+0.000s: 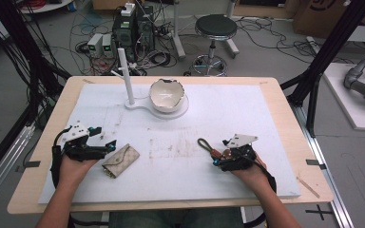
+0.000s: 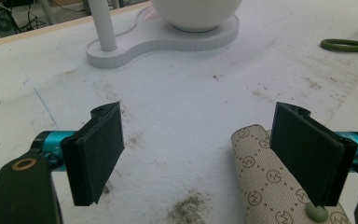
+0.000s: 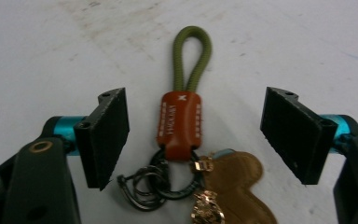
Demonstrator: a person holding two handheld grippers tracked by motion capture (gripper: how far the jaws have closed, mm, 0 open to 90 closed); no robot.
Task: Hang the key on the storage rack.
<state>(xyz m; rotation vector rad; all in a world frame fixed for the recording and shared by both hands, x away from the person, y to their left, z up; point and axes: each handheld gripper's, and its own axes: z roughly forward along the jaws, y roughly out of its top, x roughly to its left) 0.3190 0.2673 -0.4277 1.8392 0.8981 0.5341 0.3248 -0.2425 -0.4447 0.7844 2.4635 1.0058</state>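
Straddling the keychain [image 3: 179, 126], my right gripper [image 3: 193, 135] has its jaws spread wide, released, with neither pad touching the brown leather tab between them; the olive cord loop points away from the gripper, and the dark rings and tan charm lie at the gripper's end. In the high view the same right gripper [image 1: 228, 154] sits over the keychain [image 1: 214, 149], well to the right of the pouch [image 1: 120, 160]. My left gripper [image 2: 200, 154] is likewise open and holds nothing; its right-hand jaw in the left gripper view stands just above the patterned beige pouch [image 2: 265, 182], and I cannot tell whether it touches. From above, the left gripper [image 1: 105, 148] lies just left of the pouch. The surface is a white foam board [image 1: 180, 180], scuffed and smudged, laid on a light wooden table [image 1: 285, 109]. Beyond the pouch, at the far side of the board, a white stand [image 1: 128, 78] with an upright post shares its base with a cracked white bowl [image 1: 167, 95]. Behind the table: a round stool [image 1: 215, 26], computer boxes and loose cables on a grey floor.
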